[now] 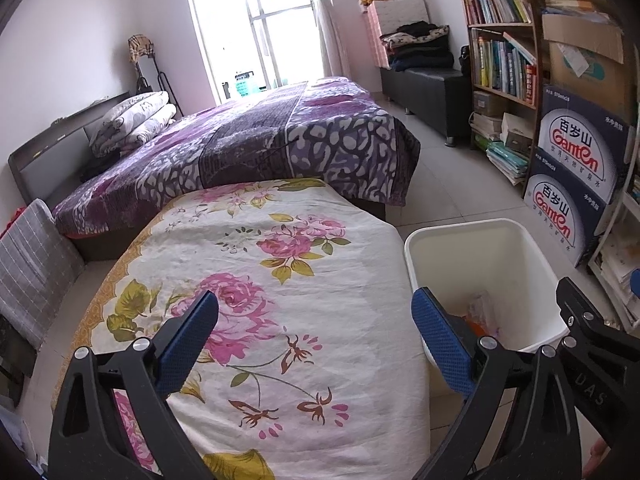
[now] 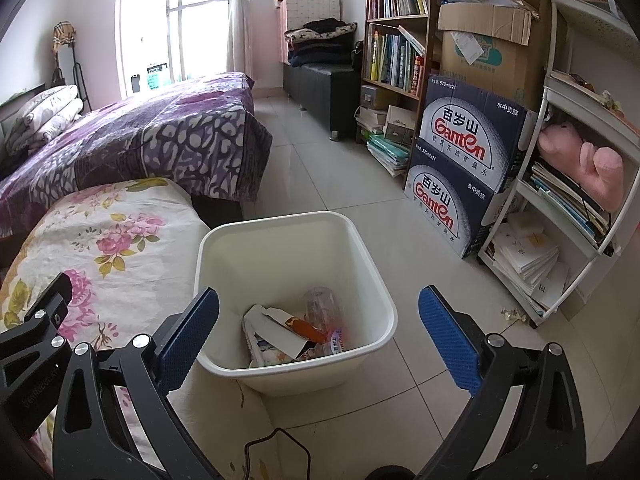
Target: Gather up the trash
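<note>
A white plastic trash bin [image 2: 372,280] stands on the tiled floor beside a table with a floral cloth [image 1: 280,280]. In the bin lie trash pieces: a torn paper carton [image 2: 276,328], a clear plastic bottle [image 2: 324,304] and an orange wrapper [image 2: 310,330]. My right gripper [image 2: 318,336] is open and empty, held above the bin's near side. My left gripper [image 1: 316,340] is open and empty above the floral cloth, left of the bin [image 1: 520,256]. The right gripper's frame [image 1: 592,328] shows at the right edge of the left wrist view.
A bed with a purple blanket [image 1: 260,140] lies behind the table. Blue Ganten water boxes [image 2: 468,160], a bookshelf [image 2: 396,40] and a white rack [image 2: 580,200] line the right wall. A small crumpled wrapper [image 2: 512,314] lies on the floor by the rack. A black cable [image 2: 280,444] lies near the bin.
</note>
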Tool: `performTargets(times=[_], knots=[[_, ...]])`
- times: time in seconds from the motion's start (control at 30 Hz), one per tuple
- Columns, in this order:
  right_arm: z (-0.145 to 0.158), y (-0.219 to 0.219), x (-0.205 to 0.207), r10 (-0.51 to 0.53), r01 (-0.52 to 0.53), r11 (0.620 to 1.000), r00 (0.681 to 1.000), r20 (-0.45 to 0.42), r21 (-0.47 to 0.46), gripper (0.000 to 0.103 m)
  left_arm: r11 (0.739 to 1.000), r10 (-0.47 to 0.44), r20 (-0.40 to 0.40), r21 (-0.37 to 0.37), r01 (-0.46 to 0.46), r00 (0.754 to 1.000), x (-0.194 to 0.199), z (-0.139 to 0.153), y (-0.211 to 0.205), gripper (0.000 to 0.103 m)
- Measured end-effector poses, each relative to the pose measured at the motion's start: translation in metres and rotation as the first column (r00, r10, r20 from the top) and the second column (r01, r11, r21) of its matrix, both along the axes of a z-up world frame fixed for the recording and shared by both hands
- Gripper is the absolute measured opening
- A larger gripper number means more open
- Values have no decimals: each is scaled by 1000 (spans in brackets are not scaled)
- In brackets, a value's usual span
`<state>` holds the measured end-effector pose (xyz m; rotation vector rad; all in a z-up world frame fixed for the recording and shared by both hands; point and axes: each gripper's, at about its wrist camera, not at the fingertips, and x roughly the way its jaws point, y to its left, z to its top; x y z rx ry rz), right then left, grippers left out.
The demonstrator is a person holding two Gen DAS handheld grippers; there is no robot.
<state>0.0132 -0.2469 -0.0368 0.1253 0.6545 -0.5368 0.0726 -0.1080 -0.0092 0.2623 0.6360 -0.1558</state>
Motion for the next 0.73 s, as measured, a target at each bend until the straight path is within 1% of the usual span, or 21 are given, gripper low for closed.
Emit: performTargets(times=[0.27, 0.47, 0.73], knots=[[0, 1, -1, 1, -1, 1000, 1000, -1, 1, 96, 1000, -7, 3, -3, 7, 1000, -1, 1, -1, 92], [0, 0, -1, 1, -1, 1000, 1000, -3, 3, 96, 1000, -10, -20, -16, 10, 1000, 2, 0, 0, 92], [2, -2, 0, 1, -1, 1000, 1000, -3, 5, 96, 1000, -6, -36, -15, 5, 999, 5, -2, 1, 92]])
